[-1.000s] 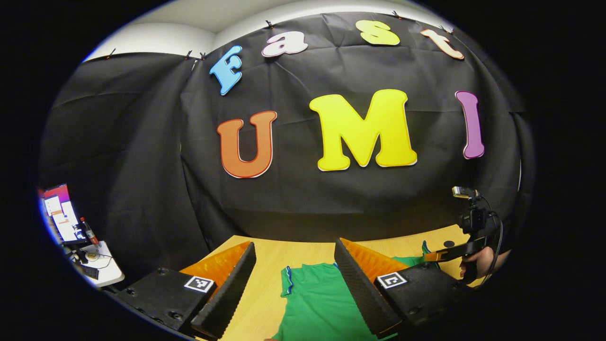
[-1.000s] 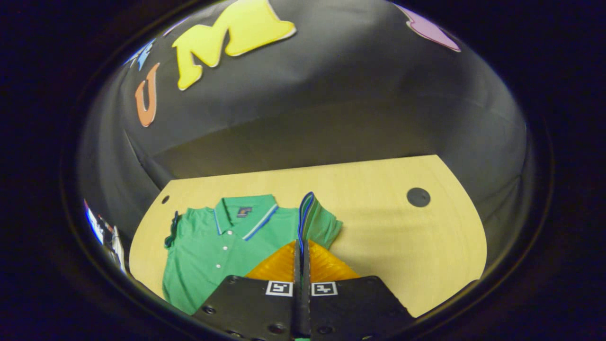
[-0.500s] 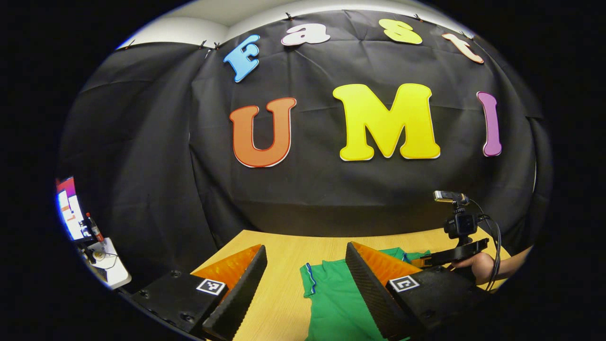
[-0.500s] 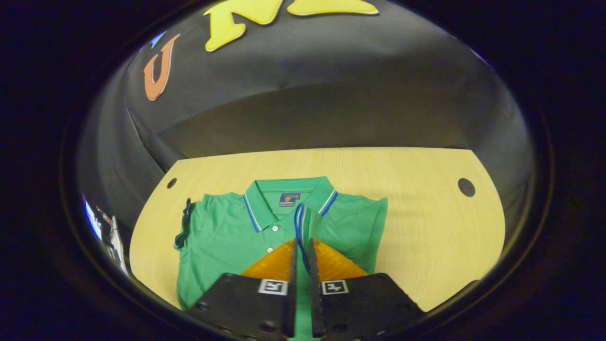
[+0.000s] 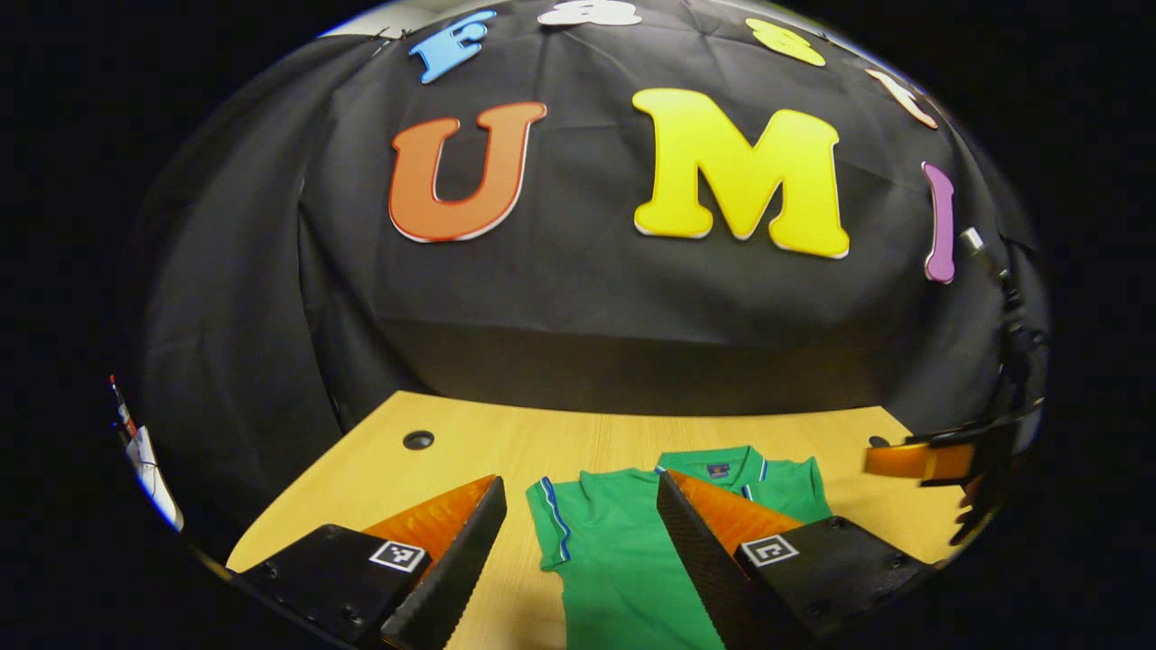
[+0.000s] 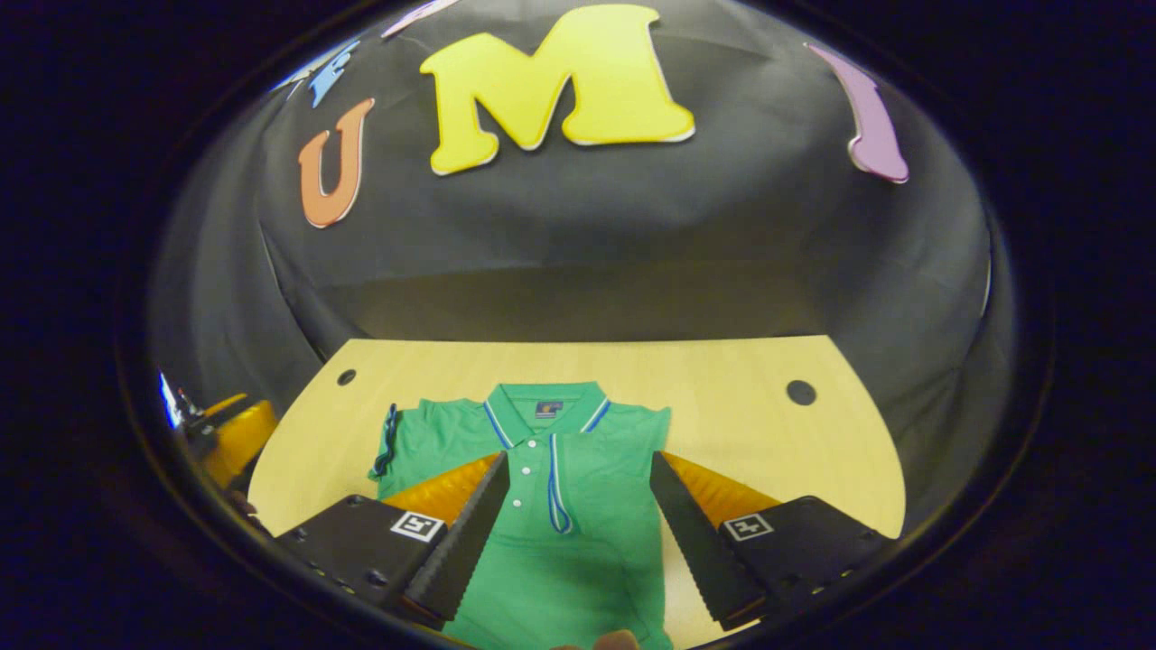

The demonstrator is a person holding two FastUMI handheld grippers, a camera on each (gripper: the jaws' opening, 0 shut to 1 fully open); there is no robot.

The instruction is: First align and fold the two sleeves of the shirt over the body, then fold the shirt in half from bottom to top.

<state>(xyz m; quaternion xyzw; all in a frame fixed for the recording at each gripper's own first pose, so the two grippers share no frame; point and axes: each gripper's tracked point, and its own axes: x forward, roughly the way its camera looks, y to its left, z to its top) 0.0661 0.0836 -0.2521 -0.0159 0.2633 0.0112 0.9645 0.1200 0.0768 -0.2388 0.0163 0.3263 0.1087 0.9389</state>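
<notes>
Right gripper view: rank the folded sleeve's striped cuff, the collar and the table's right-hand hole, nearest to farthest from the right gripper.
1. Striped cuff, between the open right gripper's fingers.
2. Collar, straight ahead, beyond the cuff.
3. Hole, far right on the table.

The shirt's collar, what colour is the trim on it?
The green shirt has blue and white stripes edging its collar, clearest in the right gripper view.
</notes>
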